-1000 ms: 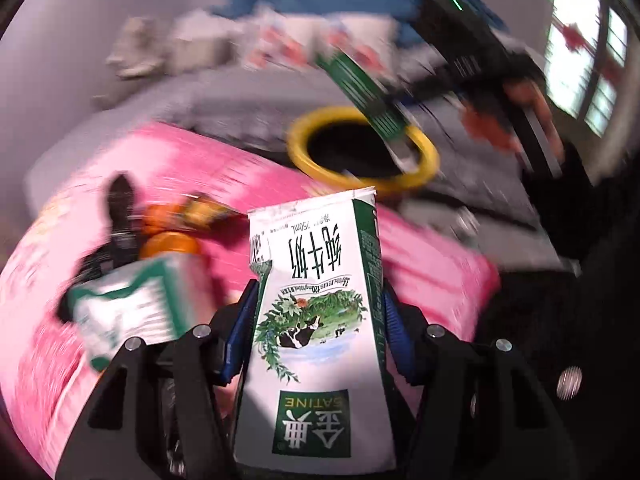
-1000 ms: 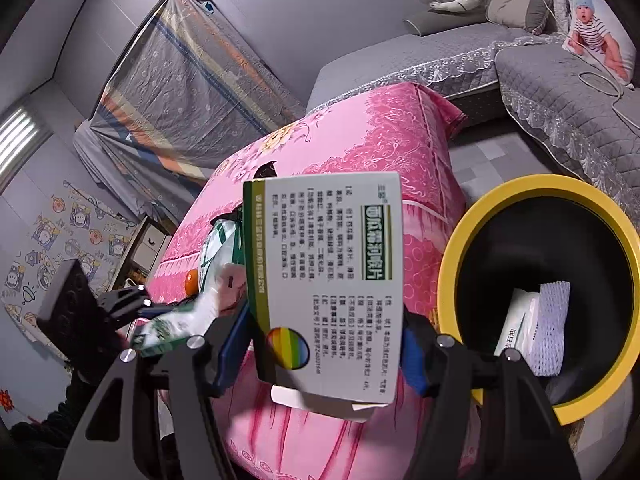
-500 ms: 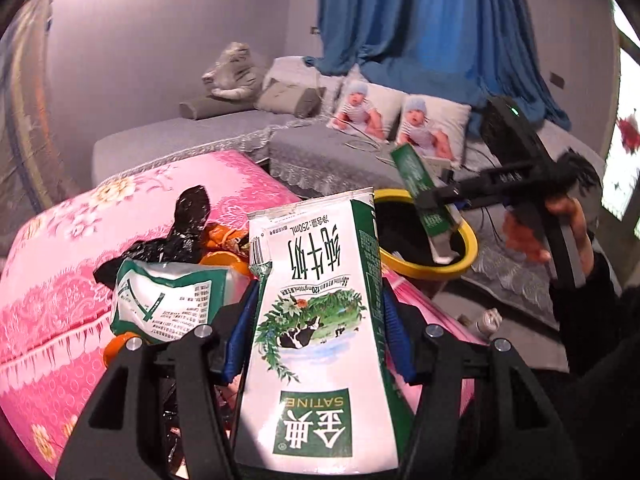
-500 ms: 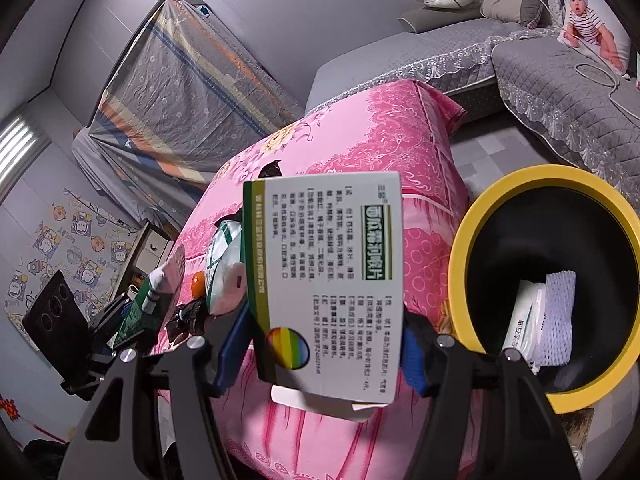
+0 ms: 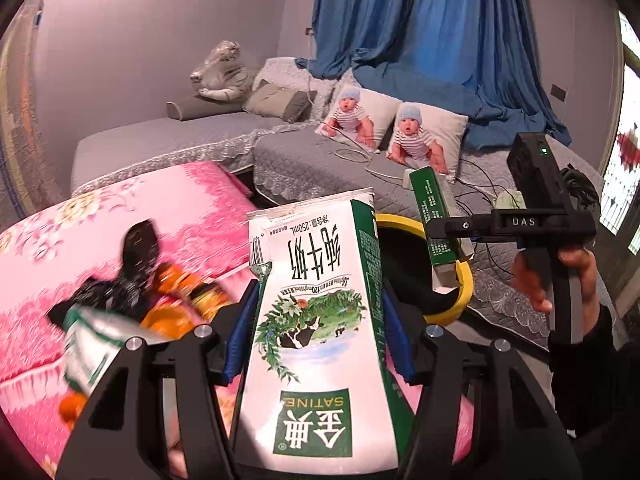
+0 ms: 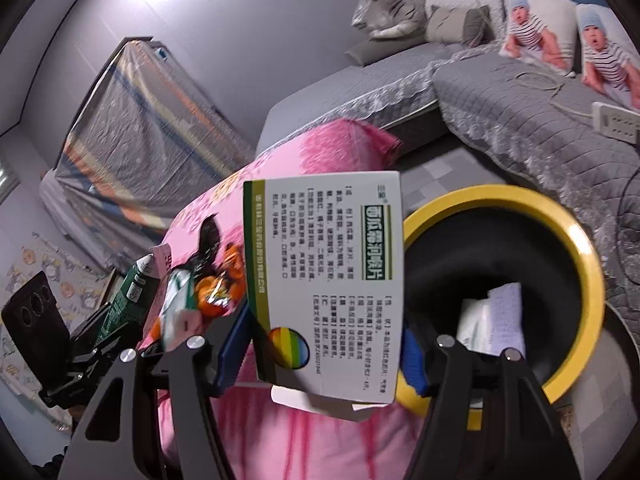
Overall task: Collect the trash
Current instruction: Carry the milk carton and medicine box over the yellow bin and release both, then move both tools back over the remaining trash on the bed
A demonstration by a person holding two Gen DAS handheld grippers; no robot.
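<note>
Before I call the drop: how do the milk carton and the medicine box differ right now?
The milk carton, in the left gripper, shows a cow picture; the medicine box, in the right gripper, shows mostly text. The box hangs nearer the yellow-rimmed bin. Both are clamped.

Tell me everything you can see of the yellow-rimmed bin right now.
The round bin with a thick yellow rim and black inside stands upright on the grey floor, between the pink floral bedspread and the grey quilted sofa. Its surface looks like smooth plastic. Inside lie a white packet and a white mesh-textured piece. The right gripper holds its white-and-green medicine box beside the rim.
</note>
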